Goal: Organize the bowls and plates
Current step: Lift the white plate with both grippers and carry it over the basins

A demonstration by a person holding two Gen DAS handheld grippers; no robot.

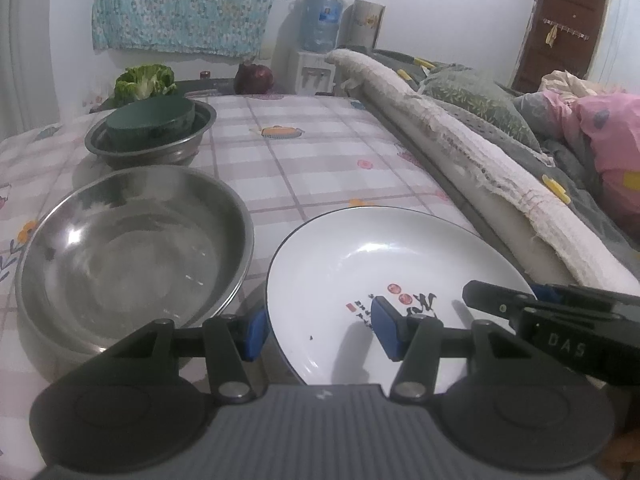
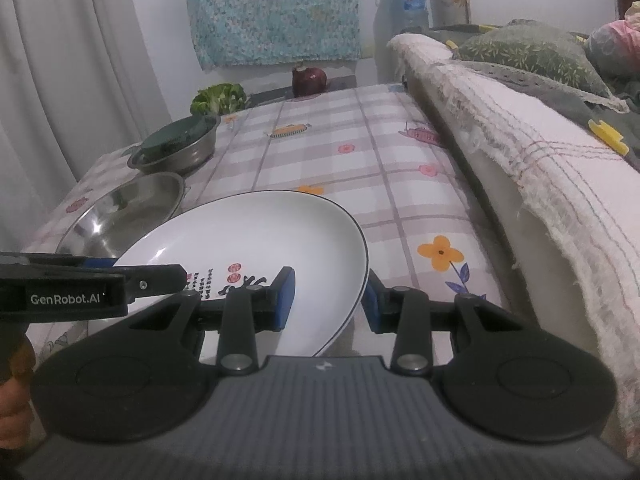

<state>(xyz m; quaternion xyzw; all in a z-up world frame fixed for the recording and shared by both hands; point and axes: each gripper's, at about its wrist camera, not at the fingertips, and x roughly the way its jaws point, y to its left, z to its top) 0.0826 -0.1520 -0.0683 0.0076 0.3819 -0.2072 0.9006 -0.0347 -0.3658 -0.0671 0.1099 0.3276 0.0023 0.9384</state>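
A white plate (image 1: 384,276) with red and black print sits tilted at the near end of the table; it also shows in the right wrist view (image 2: 248,236). My left gripper (image 1: 320,328) is open, its fingers straddling the plate's left rim without pressing it. My right gripper (image 2: 330,300) is open, its fingers straddling the plate's right rim. A large steel bowl (image 1: 132,256) stands left of the plate, and it also shows in the right wrist view (image 2: 128,208). A smaller steel bowl (image 1: 152,140) holding a dark green bowl (image 1: 154,118) stands further back.
The checked tablecloth (image 1: 304,152) covers the table. A sofa edge with a white towel (image 1: 472,160) runs along the right side. A cabbage (image 1: 144,80) and a red onion (image 1: 256,78) lie at the far end. A curtain (image 2: 68,60) hangs at the left.
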